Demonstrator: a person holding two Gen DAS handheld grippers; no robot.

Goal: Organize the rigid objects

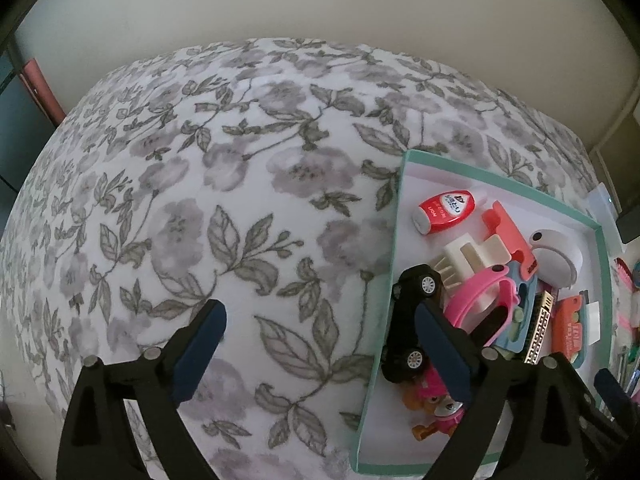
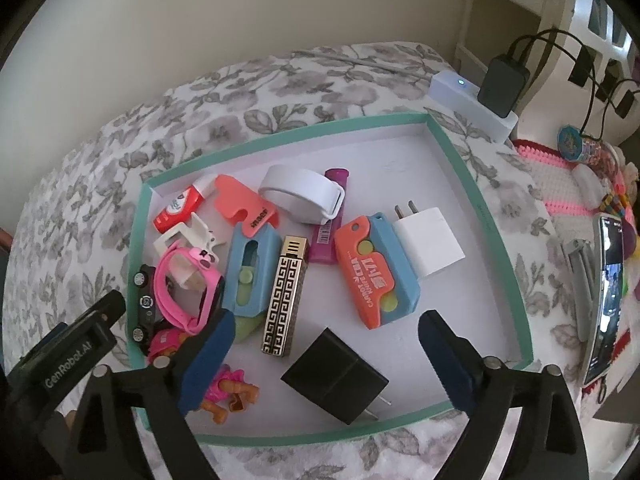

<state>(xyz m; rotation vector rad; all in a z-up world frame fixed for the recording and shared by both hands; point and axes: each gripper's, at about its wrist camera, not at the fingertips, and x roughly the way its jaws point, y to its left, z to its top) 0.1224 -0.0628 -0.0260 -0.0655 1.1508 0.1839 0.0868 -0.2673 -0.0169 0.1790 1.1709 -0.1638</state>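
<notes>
A shallow teal-rimmed box lies on a floral bedspread. It holds a black plug, a white plug, an orange-and-blue toy knife, a gold patterned bar, a pink watch and several more small items. My right gripper hangs open over the box, with the black plug lying untouched below its fingers. My left gripper is open over the bedspread, its right finger beside a black toy car at the box's left rim.
A white power strip with a black adapter and cables sits past the box's far right corner. A phone and clutter lie on pink-edged crochet to the right. A pale wall stands behind the bed.
</notes>
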